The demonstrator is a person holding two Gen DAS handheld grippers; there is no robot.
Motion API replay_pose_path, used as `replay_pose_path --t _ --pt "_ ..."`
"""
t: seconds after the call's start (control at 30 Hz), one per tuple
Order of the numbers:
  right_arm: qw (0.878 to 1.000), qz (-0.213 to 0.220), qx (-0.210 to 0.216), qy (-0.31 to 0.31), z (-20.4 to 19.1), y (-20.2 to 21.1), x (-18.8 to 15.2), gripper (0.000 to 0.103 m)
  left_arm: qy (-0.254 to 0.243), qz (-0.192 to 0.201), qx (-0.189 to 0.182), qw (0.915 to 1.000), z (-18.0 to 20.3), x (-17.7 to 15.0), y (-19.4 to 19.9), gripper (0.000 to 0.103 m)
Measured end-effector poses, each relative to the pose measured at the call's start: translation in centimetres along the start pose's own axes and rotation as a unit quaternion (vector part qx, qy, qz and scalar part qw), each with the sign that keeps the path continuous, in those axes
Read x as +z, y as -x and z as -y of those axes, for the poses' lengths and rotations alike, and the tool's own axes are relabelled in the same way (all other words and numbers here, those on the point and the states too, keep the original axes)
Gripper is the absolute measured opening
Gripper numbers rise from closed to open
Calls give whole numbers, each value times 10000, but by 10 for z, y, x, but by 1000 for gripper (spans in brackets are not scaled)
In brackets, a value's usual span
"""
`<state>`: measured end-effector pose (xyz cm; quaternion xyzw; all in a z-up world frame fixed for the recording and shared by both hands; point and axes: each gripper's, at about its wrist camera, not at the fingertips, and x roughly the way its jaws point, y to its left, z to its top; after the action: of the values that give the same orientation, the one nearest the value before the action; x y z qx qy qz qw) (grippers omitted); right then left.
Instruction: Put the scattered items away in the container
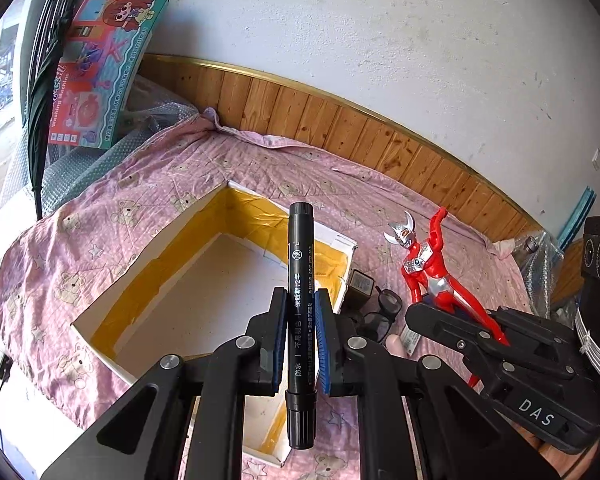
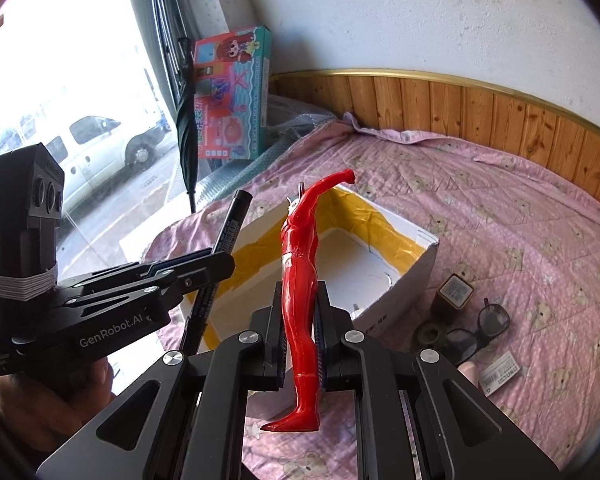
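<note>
Left wrist: L tool – 1 marker; R tool (1 figure).

I see a black marker pinched upright between my left gripper's blue pads, above the open white box (yellow tape lines its inner walls). The red-and-silver hero figure stands clamped by the legs in my right gripper, beside the box.
</note>
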<state>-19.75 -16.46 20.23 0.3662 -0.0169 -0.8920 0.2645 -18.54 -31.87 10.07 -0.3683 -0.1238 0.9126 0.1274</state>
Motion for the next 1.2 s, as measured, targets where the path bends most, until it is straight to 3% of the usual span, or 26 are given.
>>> replay_pose_path --t 0.63,1.2 --pt "9993 -249 258 -84 7 -50 26 12 191 -199 189 9994 -29 10 -23 14" --pt "9945 -741 533 -514 25 -111 41 12 342 -777 345 9958 -49 21 -68 14"
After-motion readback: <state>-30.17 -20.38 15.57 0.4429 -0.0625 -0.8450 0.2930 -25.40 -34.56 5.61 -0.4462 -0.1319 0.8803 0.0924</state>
